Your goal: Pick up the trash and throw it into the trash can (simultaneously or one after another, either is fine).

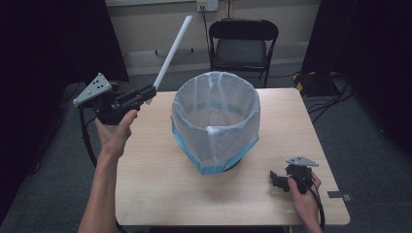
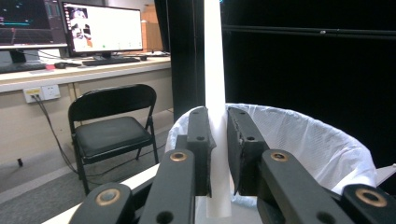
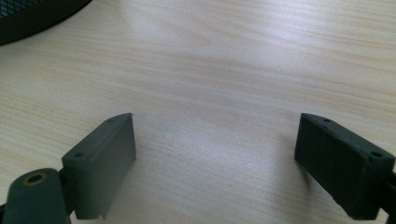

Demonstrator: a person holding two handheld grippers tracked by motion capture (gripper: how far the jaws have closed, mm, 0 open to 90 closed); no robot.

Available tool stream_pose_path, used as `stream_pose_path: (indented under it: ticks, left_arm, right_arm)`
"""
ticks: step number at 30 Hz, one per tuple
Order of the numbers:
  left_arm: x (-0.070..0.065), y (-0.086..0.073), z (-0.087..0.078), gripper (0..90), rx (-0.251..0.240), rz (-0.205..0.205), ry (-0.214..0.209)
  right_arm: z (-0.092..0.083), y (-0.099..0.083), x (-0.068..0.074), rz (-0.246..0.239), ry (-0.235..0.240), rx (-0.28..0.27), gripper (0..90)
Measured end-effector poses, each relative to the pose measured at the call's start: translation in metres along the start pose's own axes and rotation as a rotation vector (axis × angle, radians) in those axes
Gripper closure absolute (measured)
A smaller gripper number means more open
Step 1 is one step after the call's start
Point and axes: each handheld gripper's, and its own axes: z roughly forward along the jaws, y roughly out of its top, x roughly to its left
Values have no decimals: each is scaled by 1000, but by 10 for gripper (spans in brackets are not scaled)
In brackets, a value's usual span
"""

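Currently my left tool is clenched on the near end of a white tube, held up off the desk's far-left corner; the rest angles up and away, left of the lined waste bin. Tube looks light, rigid, smooth, likely slippery. With the hold so near the end it may swing; a hold nearer the middle would steady it. My right tool rests released on the near-right desk, jaws wide apart, nothing between. No labels or writing legible on tube or bin liner.
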Motion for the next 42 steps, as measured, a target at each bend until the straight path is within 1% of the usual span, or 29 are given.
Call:
stream_pose_path:
  ticks: [2, 7, 8, 11, 15, 18, 23, 24, 27, 28, 31, 36, 39, 41, 42]
  left_arm:
    - [-2, 2, 2, 805, -15, 2, -9]
    - [-6, 9, 12, 805, -18, 6, -26]
    - [-7, 11, 14, 805, -14, 14, -29]
    - [-11, 12, 21, 805, -16, 11, -46]
    - [-16, 13, 31, 805, -1, 19, -67]
    - [-18, 15, 37, 805, -7, 7, -82]
    - [-21, 15, 49, 805, 4, 9, -112]
    - [-22, 14, 51, 805, -1, 3, -116]
    - [-24, 14, 57, 805, 6, 3, -125]
    - [-24, 13, 59, 805, 7, -2, -137]
    - [-24, 12, 63, 805, 7, -17, -151]
    - [-26, 11, 70, 804, 11, -21, -167]
    - [-28, 12, 74, 803, 14, -36, -180]
    - [-30, 13, 77, 801, 25, -28, -193]
    - [-32, 13, 79, 801, 27, -31, -200]
  right_arm:
    - [0, 0, 0, 0, 0, 0, 117]
    - [0, 0, 0, 0, 0, 0, 117]
    - [0, 0, 0, 0, 0, 0, 117]
    - [0, 0, 0, 0, 0, 0, 117]
    - [0, 0, 0, 0, 0, 0, 117]
    - [0, 0, 0, 0, 0, 0, 117]
    - [0, 0, 0, 0, 0, 0, 117]
    - [0, 0, 0, 0, 0, 0, 117]
    - [0, 0, 0, 0, 0, 0, 117]
    - [0, 0, 0, 0, 0, 0, 117]
    - [0, 0, 0, 0, 0, 0, 117]
    - [0, 0, 0, 0, 0, 0, 117]
    - [0, 0, 0, 0, 0, 0, 117]
    - [0, 0, 0, 0, 0, 0, 117]
    - [0, 0, 0, 0, 0, 0, 117]
